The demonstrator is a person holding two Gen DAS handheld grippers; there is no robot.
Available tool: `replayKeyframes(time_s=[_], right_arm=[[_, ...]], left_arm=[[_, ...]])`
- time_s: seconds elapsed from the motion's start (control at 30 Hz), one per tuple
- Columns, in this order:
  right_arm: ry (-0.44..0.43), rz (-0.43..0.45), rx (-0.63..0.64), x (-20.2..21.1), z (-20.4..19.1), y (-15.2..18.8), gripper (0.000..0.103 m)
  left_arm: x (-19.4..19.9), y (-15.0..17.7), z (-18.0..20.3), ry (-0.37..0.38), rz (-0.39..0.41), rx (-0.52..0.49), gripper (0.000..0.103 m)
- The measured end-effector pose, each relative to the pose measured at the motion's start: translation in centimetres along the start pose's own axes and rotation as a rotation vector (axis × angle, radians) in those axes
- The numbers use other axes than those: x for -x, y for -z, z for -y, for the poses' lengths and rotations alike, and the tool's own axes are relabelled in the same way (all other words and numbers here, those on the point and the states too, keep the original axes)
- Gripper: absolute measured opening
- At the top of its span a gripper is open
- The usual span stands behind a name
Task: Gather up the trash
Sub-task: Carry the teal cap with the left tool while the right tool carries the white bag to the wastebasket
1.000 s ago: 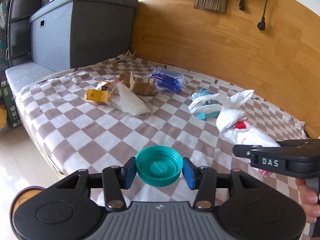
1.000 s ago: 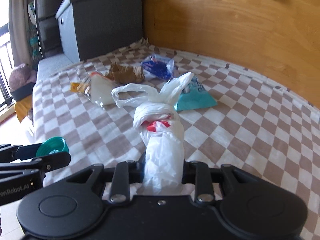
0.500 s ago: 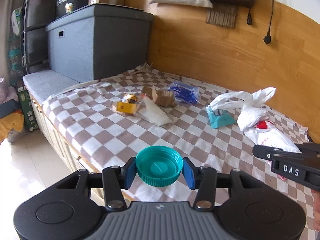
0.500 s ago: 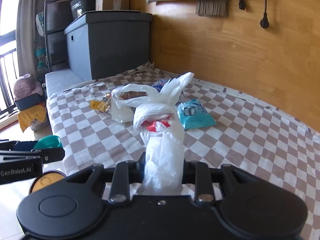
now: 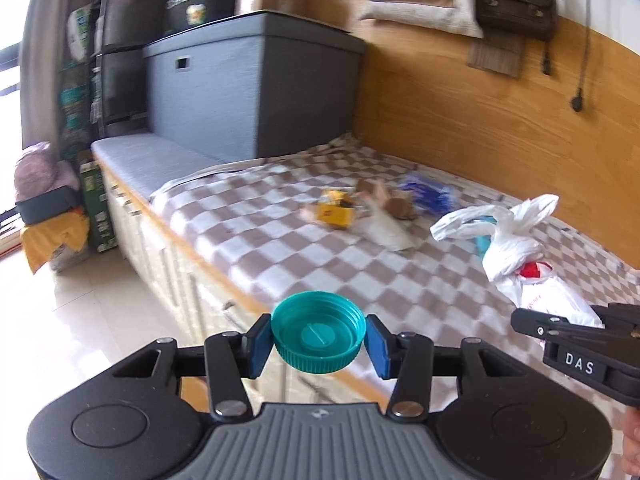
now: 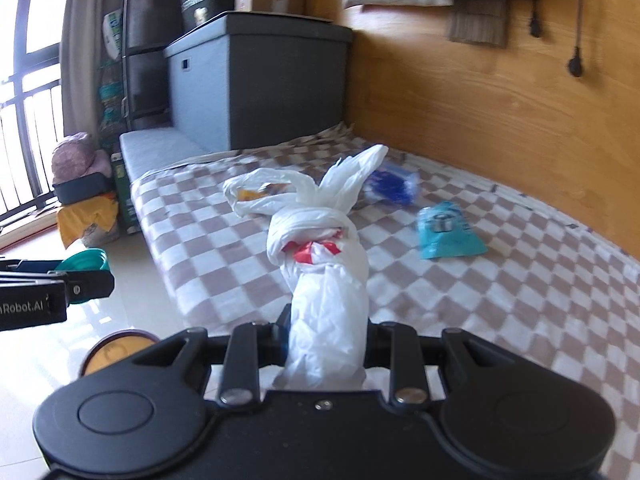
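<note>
My left gripper [image 5: 318, 344] is shut on a teal bottle cap [image 5: 318, 338], held in the air over the bed's edge. My right gripper [image 6: 326, 340] is shut on a knotted white plastic bag [image 6: 324, 264] with red print, held above the checked blanket [image 6: 500, 304]. The bag also shows in the left wrist view [image 5: 520, 256], and the cap in the right wrist view [image 6: 86, 262]. Loose trash lies on the blanket: a yellow box [image 5: 336, 214], brown cardboard [image 5: 400, 204], a blue wrapper [image 6: 394, 184] and a teal packet [image 6: 446, 234].
A grey storage box [image 5: 248, 92] stands at the bed's head against the wooden wall [image 5: 480, 128]. A round orange-rimmed bin [image 6: 116, 350] sits on the pale floor below the bed edge. Bags and boxes are stacked at the far left [image 5: 52, 216].
Both grippers have pulled back and up from the bed, still holding the cap and the bag. The floor and the bin have come into view.
</note>
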State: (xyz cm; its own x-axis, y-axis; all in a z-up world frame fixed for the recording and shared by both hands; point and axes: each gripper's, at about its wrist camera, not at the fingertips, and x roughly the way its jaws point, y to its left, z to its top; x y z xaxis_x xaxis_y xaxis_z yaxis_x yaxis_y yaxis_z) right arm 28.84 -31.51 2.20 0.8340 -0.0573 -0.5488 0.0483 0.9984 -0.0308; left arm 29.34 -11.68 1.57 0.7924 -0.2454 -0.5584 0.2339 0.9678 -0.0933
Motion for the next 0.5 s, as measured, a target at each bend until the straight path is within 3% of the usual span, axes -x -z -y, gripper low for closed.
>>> replayKeyframes(time_s=[0.5], right_arm=[[-0.176,-0.088,0.075,-5.9,-12.0,2.3,0.029]], left_arm=[[-1.8,3.5,-11.6,-0.151,-0.059,0.134,0.050]])
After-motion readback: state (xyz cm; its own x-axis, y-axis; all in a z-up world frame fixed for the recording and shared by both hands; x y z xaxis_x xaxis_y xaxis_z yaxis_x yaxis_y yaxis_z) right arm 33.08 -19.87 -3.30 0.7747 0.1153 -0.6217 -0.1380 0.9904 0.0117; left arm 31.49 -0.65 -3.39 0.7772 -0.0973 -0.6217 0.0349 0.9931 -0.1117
